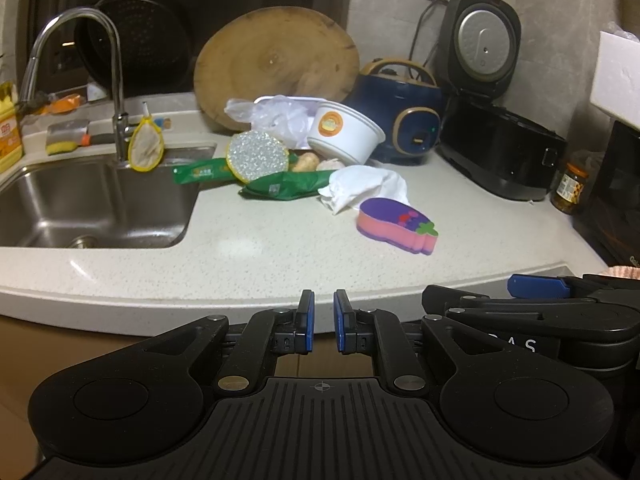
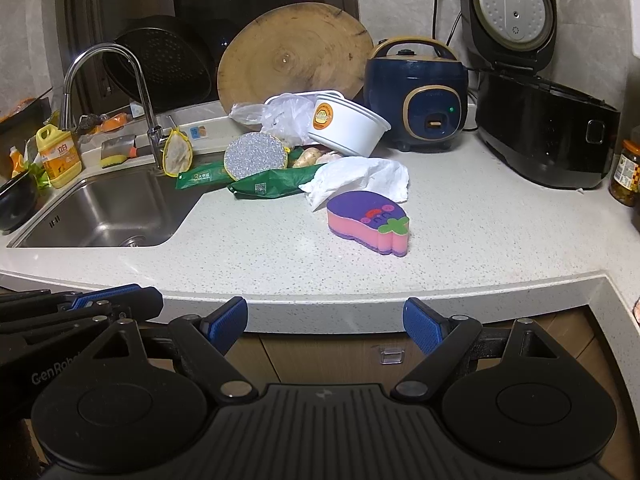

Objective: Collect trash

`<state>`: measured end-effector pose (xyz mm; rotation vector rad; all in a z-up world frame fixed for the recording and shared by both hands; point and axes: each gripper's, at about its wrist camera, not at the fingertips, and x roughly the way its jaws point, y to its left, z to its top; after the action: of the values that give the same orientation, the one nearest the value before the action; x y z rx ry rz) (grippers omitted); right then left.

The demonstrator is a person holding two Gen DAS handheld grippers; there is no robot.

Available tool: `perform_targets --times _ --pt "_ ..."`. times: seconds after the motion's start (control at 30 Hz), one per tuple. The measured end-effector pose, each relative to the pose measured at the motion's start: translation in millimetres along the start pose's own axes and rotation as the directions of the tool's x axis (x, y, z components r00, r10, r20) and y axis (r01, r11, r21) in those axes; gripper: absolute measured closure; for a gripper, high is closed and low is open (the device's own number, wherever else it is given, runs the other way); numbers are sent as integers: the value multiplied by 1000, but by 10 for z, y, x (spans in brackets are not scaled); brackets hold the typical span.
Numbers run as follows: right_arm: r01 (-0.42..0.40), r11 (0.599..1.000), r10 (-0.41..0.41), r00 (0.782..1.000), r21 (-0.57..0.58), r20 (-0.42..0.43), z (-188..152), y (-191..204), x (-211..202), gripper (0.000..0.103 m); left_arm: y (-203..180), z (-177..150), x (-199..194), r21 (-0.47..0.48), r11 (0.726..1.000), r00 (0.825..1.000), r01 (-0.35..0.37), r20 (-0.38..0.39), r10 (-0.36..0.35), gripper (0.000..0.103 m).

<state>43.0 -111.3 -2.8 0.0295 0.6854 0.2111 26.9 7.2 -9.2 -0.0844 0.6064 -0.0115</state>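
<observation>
Best begun with the crumpled white paper towel (image 2: 360, 178), nearest piece of the trash heap just behind the purple-and-pink eggplant-shaped sponge (image 2: 370, 224): taken from above at its loose front fold, sponge left untouched. Right gripper (image 2: 326, 322) spread and empty, left gripper (image 1: 324, 320) nearly pressed together, pinching nothing, both short of the counter edge. Counted behind that sponge: one towel, two green plastic wrappers (image 2: 276, 184), one white paper bowl (image 2: 346, 128), one clear plastic bag (image 2: 280, 114).

Speckled pale countertop (image 2: 460, 216), steel sink (image 2: 108, 208), grey tiled wall (image 2: 404, 4)
</observation>
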Motion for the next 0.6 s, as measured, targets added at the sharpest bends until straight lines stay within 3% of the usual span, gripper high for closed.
perform_targets --times 0.6 --pt "-8 1000 8 1000 0 -3 2 12 35 17 33 3 29 -8 1000 1000 -3 -10 3 90"
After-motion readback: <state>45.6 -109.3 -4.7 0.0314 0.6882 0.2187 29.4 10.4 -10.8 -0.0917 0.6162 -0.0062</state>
